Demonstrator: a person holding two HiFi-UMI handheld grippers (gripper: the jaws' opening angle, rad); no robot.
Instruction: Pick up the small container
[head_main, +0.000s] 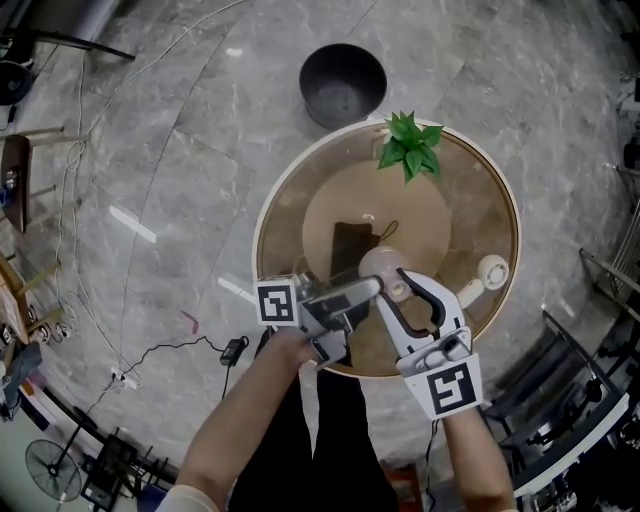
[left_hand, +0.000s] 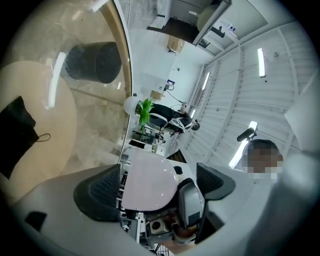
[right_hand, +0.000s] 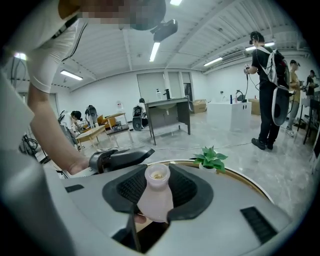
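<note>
Right gripper (right_hand: 157, 186) pads are clamped on the small container (right_hand: 156, 200), its long axis along the jaws, neck pointing outward. Left gripper (left_hand: 157, 186) jaws are held apart, bracketing the container's round body crosswise; no pad contact is seen. The container is held above the round table's (head_main: 478, 205) near edge.

On the table (head_main: 480, 215) the left and right stretches lie bare, free for a pass. A plant (head_main: 410, 148) stands at the far rim, a pouch (head_main: 352, 248) near the middle, a white disc (head_main: 492, 272) by the right rim. At the near edge the left gripper (head_main: 372, 290) and right gripper (head_main: 396, 290) crowd together, the container (head_main: 381, 266) between both pairs of jaws.
</note>
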